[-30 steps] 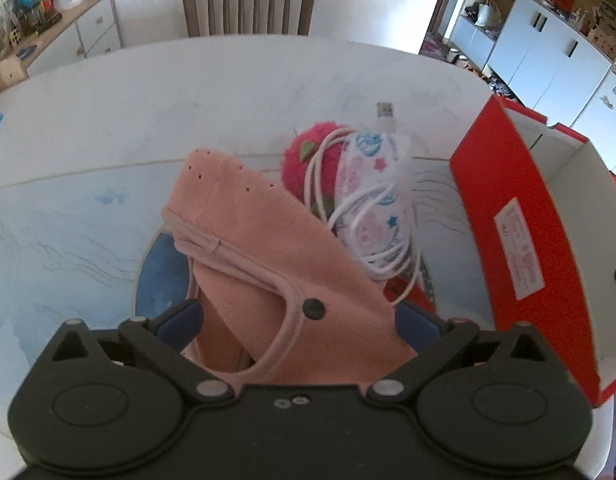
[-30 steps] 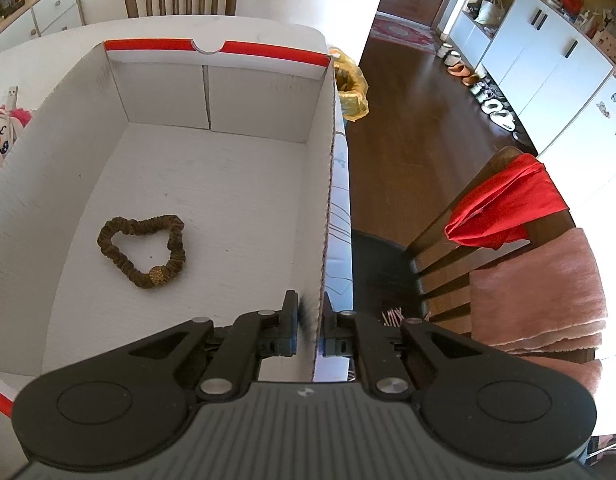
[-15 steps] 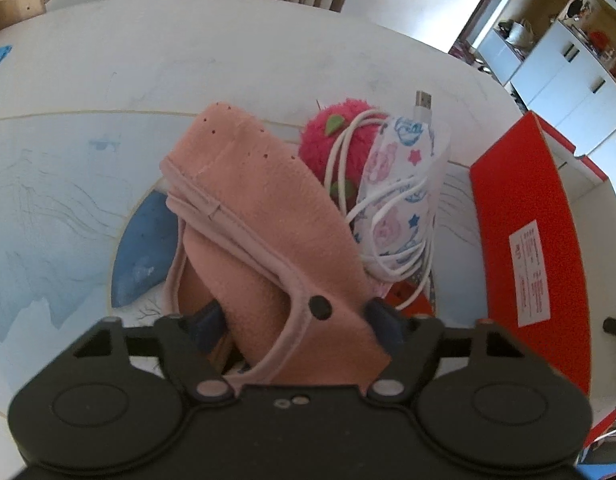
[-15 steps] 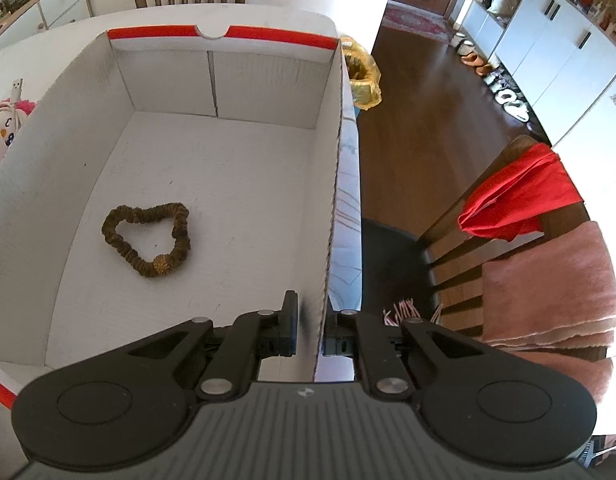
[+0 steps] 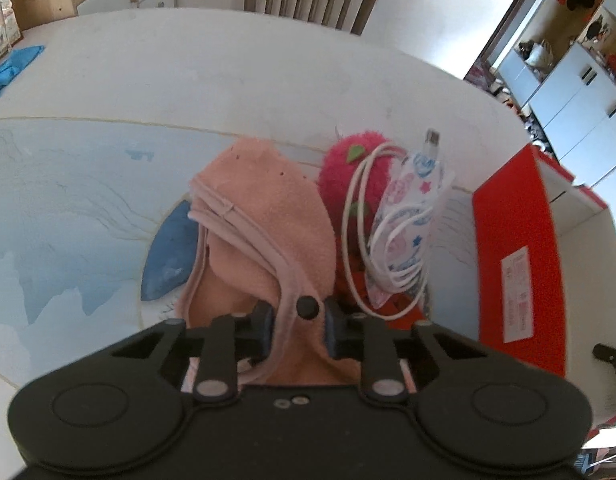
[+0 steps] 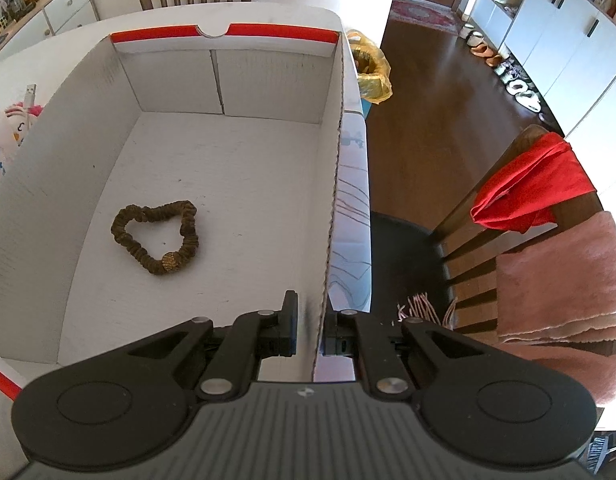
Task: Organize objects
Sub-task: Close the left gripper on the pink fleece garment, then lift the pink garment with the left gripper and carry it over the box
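My left gripper (image 5: 297, 326): jaws closing on pink hat (image 5: 263, 220), fabric between pads. Ahead-right: red plush (image 5: 344, 168), white cable (image 5: 368, 216) over patterned pouch (image 5: 412, 196). Far right: red-sided box (image 5: 516, 256).

My right gripper (image 6: 310, 330): clamped on box's right wall (image 6: 332, 200). Inside box, ahead-left: brown scrunchie (image 6: 155, 236). Right: chair (image 6: 488, 240).

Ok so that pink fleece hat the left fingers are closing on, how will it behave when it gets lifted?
The pink fleece hat lies in soft folds, so it will probably sag and dangle from the closing left fingers. It looks light. The white cable lies right beside it and might get dragged along.
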